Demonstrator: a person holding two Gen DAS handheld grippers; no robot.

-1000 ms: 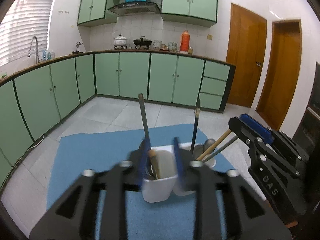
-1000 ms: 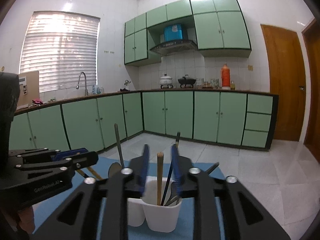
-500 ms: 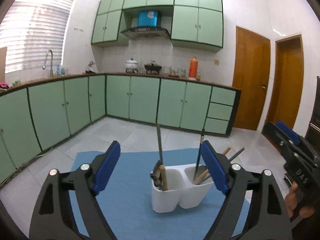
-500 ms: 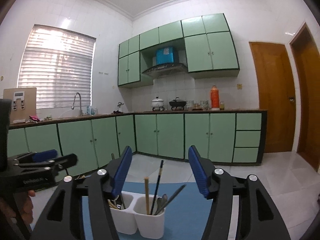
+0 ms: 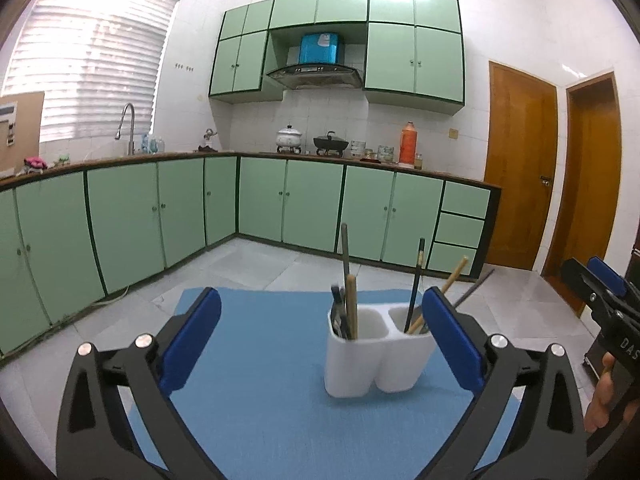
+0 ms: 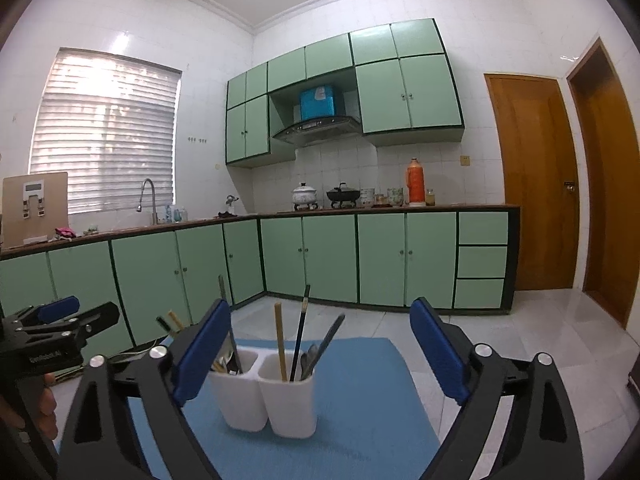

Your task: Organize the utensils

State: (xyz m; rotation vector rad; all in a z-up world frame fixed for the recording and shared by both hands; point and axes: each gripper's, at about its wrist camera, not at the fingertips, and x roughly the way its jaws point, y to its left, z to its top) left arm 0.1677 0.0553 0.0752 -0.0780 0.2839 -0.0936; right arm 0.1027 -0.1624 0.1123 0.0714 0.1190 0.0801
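A white two-compartment utensil holder (image 5: 372, 354) stands on a blue mat (image 5: 260, 380); it also shows in the right wrist view (image 6: 268, 398). Both compartments hold upright utensils: wooden chopsticks (image 5: 351, 306), dark-handled pieces (image 5: 414, 284), a wooden stick (image 6: 280, 346) and metal cutlery (image 6: 320, 350). My left gripper (image 5: 320, 340) is open and empty, pulled back from the holder. My right gripper (image 6: 320, 354) is open and empty, also back from it. The right gripper shows at the left view's right edge (image 5: 604, 292); the left one at the right view's left edge (image 6: 56, 328).
The mat (image 6: 360, 400) lies on a table over a tiled kitchen floor. Green cabinets (image 5: 312, 204) line the back and left walls, with a sink tap (image 5: 126, 126), pots (image 5: 330, 144) and a red thermos (image 5: 407, 148). Wooden doors (image 5: 520, 172) stand at the right.
Both grippers opened from nearly shut around the utensils and drew back and up from the holder. The utensils stay standing in the compartments.
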